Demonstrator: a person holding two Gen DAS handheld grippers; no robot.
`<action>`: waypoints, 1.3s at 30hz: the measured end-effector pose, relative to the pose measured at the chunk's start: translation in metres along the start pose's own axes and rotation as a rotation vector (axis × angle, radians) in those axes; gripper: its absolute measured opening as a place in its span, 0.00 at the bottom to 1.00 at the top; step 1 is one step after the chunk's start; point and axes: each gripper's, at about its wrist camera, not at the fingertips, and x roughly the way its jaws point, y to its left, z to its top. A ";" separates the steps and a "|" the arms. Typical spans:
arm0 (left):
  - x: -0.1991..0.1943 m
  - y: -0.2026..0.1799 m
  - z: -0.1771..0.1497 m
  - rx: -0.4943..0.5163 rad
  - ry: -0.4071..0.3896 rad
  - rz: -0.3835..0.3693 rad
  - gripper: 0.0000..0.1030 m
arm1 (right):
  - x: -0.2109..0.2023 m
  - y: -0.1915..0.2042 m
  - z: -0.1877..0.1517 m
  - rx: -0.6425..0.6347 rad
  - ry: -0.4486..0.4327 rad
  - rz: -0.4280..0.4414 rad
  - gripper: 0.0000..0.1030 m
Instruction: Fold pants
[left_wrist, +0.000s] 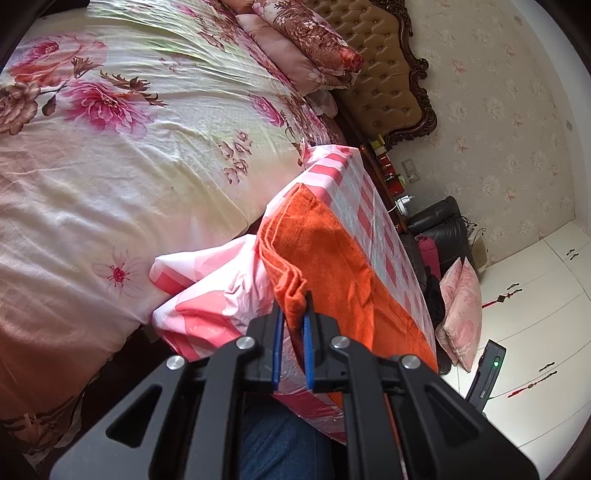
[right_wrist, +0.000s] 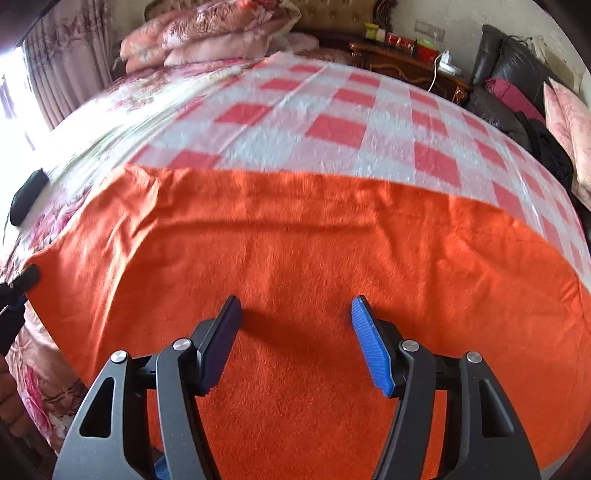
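The left wrist view looks along its fingers at the orange pants' edge pinched between them, while the right looks steeply down, close over the same pants ahead of its fingers.

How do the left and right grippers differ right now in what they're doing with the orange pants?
The left gripper is shut on a bunched corner of the orange pants; the right gripper is open, gripping nothing. The left one works at the cloth's edge, by the checkered cover; the right one hangs above the flat middle of the pants. Both have black frames and blue-padded fingers.
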 end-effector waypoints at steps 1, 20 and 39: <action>0.000 0.000 0.000 -0.006 0.001 -0.002 0.09 | -0.001 -0.001 0.001 0.003 0.006 0.000 0.59; 0.006 -0.009 0.003 0.043 0.023 0.095 0.08 | 0.003 0.000 0.000 0.022 -0.005 0.006 0.65; 0.006 -0.122 -0.007 0.476 -0.047 0.389 0.07 | -0.045 -0.125 -0.022 0.360 -0.005 0.339 0.74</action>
